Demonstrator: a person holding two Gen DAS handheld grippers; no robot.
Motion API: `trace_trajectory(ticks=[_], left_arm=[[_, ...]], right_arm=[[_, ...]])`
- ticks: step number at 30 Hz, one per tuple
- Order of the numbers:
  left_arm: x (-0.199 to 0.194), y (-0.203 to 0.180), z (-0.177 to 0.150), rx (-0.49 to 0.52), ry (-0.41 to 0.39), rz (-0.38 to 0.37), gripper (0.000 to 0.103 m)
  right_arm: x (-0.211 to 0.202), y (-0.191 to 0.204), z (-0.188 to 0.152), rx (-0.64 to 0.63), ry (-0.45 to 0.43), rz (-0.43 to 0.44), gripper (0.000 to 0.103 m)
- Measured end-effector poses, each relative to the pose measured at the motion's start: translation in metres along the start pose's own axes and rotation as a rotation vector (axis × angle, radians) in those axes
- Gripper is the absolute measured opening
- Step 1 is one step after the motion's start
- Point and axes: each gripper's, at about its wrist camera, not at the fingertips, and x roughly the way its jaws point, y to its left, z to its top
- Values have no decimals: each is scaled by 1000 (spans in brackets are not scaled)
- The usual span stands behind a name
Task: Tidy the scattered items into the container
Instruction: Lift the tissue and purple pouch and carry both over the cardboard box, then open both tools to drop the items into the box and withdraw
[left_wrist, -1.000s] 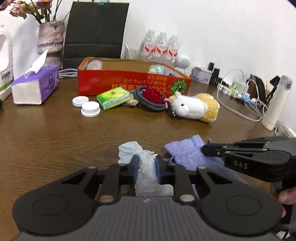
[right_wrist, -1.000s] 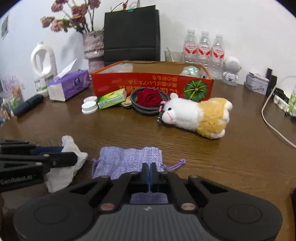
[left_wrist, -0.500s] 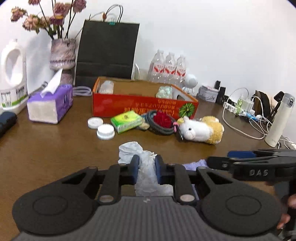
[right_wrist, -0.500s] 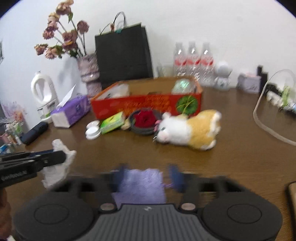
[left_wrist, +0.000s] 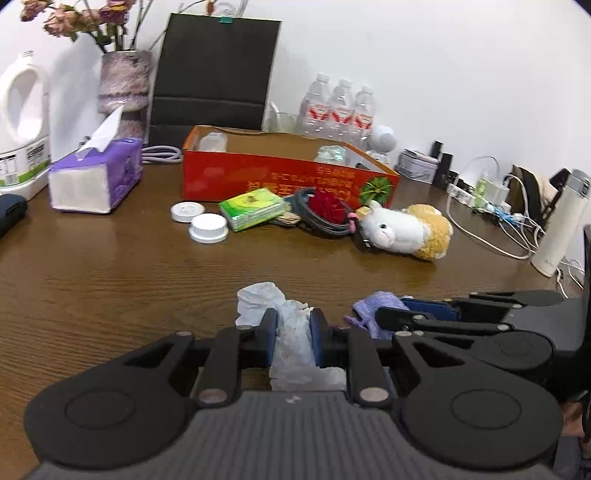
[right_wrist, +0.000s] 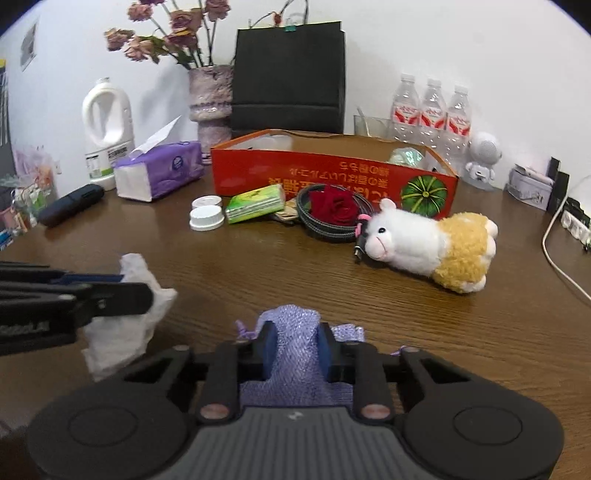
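My left gripper (left_wrist: 293, 326) is shut on a crumpled white tissue (left_wrist: 291, 332) and holds it above the table. My right gripper (right_wrist: 294, 341) is shut on a purple cloth pouch (right_wrist: 291, 350), also lifted. The tissue also shows in the right wrist view (right_wrist: 125, 328), the pouch in the left wrist view (left_wrist: 373, 306). The red cardboard box (right_wrist: 332, 175) stands open at the back. In front of it lie two white caps (right_wrist: 207, 218), a green packet (right_wrist: 255, 205), a coiled cable with a red rose (right_wrist: 334, 208) and a plush alpaca (right_wrist: 428, 243).
A purple tissue box (right_wrist: 159, 173), white jug (right_wrist: 107, 129), vase (right_wrist: 210, 99) and black bag (right_wrist: 288, 77) stand at the back left. Water bottles (right_wrist: 430, 110), cables (left_wrist: 498, 229) and a white flask (left_wrist: 561, 229) stand at the right. A dark object (right_wrist: 70, 205) lies at the left.
Both grippers have lifted off the table, the left with the tissue. The right gripper has closed on the purple pouch and raised it.
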Motion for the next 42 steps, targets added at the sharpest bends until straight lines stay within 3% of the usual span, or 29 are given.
trace_trajectory(ticks=[5, 9, 12, 16, 19, 22, 26, 30, 38, 41, 42], left_arm=[[-5, -2, 9, 2, -33, -17, 20], [1, 4, 41, -15, -73, -41, 20], [13, 6, 87, 19, -134, -31, 20], [58, 12, 176, 0, -158, -58, 20], [111, 12, 225, 24, -128, 4, 20], [166, 19, 246, 38, -63, 77, 20], [214, 42, 238, 57, 31, 146, 20], [237, 62, 221, 88, 117, 185, 21], [261, 64, 202, 185, 229, 265, 25], [265, 63, 206, 172, 276, 271, 32], [261, 61, 210, 162, 280, 261, 41]], right_arm=[[-11, -10, 7, 53, -17, 1, 11], [-45, -31, 38, 99, -149, 8, 11], [-54, -54, 77, 115, -219, 21, 11], [-37, -85, 151, 87, -276, 23, 11], [0, -106, 216, 72, -287, 31, 12], [53, -117, 263, 8, -291, -2, 12], [132, -126, 285, -33, -169, -49, 12], [200, -125, 268, -126, -44, -105, 12], [261, -127, 230, -148, 200, -96, 15], [262, -125, 234, -176, 232, -140, 35], [263, -126, 236, -183, 251, -151, 46]])
